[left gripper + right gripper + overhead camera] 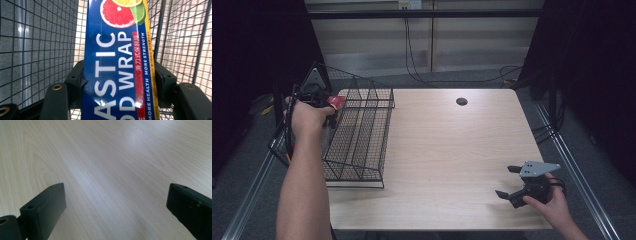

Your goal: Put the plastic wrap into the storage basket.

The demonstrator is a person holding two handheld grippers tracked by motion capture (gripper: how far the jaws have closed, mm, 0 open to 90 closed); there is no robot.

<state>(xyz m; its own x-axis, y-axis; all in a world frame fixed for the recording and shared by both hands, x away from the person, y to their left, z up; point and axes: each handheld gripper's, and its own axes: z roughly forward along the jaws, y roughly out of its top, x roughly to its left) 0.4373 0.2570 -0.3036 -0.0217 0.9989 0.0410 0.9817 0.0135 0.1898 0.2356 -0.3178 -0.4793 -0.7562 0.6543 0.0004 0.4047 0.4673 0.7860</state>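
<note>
One blue plastic-wrap box point(117, 72) with citrus print, clamped by left gripper point(120, 82) inside wire basket point(362, 145) at 9 o'clock, right gripper point(508, 182) gaping wide over table point(452, 150) at 4 o'clock.

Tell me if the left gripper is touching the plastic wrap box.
Touching. In the left gripper view, both jaws of the left gripper press against the sides of the plastic wrap box, with no gap.

The tongs point(117, 87) are clamped on a blue plastic wrap box point(117, 62), citrus picture up top, with black wire basket mesh point(37, 50) either side of the box.
</note>
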